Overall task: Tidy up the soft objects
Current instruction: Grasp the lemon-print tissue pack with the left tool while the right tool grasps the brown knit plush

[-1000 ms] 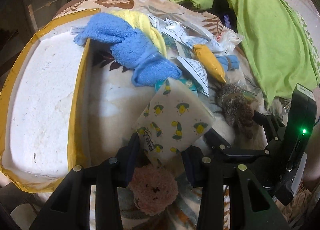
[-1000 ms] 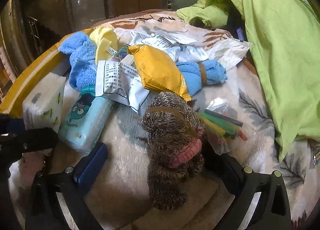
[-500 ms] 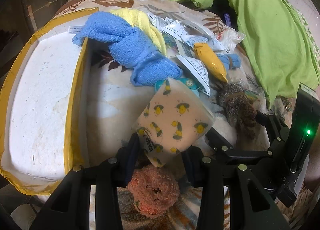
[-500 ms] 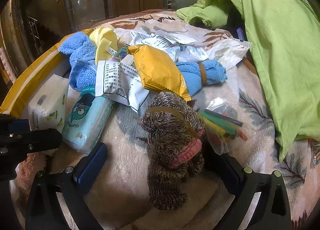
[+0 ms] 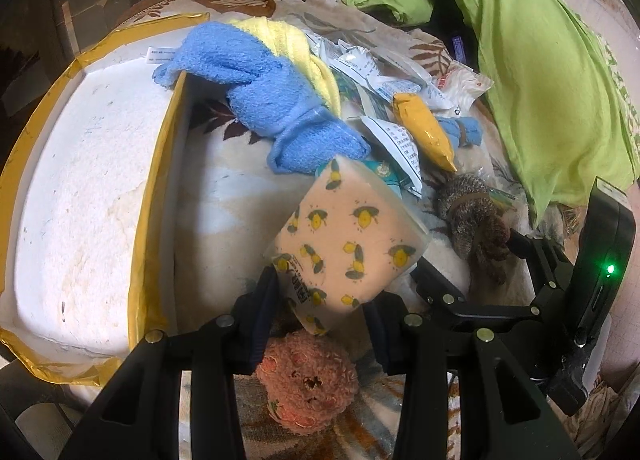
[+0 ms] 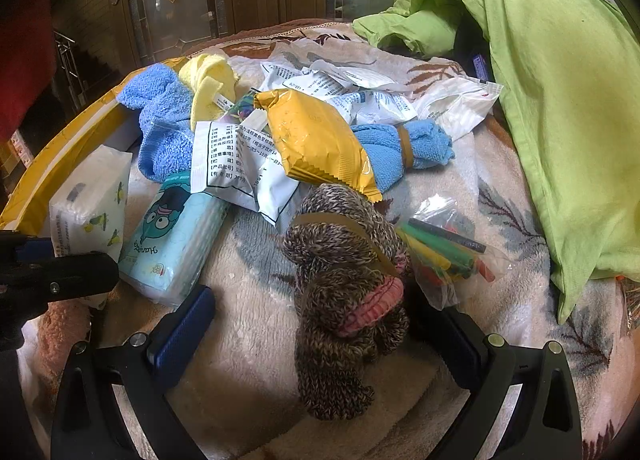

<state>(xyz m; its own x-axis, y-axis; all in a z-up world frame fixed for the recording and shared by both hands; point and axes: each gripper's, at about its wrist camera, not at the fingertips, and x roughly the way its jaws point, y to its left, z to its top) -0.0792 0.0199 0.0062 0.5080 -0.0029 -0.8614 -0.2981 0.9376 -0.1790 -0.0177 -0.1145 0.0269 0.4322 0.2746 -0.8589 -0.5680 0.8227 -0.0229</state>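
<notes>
My left gripper (image 5: 320,304) is shut on a tissue pack (image 5: 344,244) printed with yellow lemons and holds it above the blanket; the pack also shows in the right wrist view (image 6: 92,203). A pink plush toy (image 5: 308,384) lies under it. My right gripper (image 6: 316,324) is open, its fingers on either side of a brown knitted sock bundle (image 6: 344,292) bound with a rubber band; the bundle also shows in the left wrist view (image 5: 472,215). A blue towel (image 5: 272,99) and a yellow cloth (image 5: 296,43) lie beyond.
A white foam box (image 5: 80,195) with yellow tape edges stands at the left. A teal tissue pack (image 6: 172,236), a yellow packet (image 6: 316,143), white sachets (image 6: 240,167), a small blue roll (image 6: 404,143) and a bag of coloured sticks (image 6: 444,252) lie around. A green sheet (image 6: 560,91) covers the right.
The left gripper has lifted the lemon tissue pack slightly and shifted a little; the pink plush shows more beneath it. The right gripper stays around the sock bundle.
</notes>
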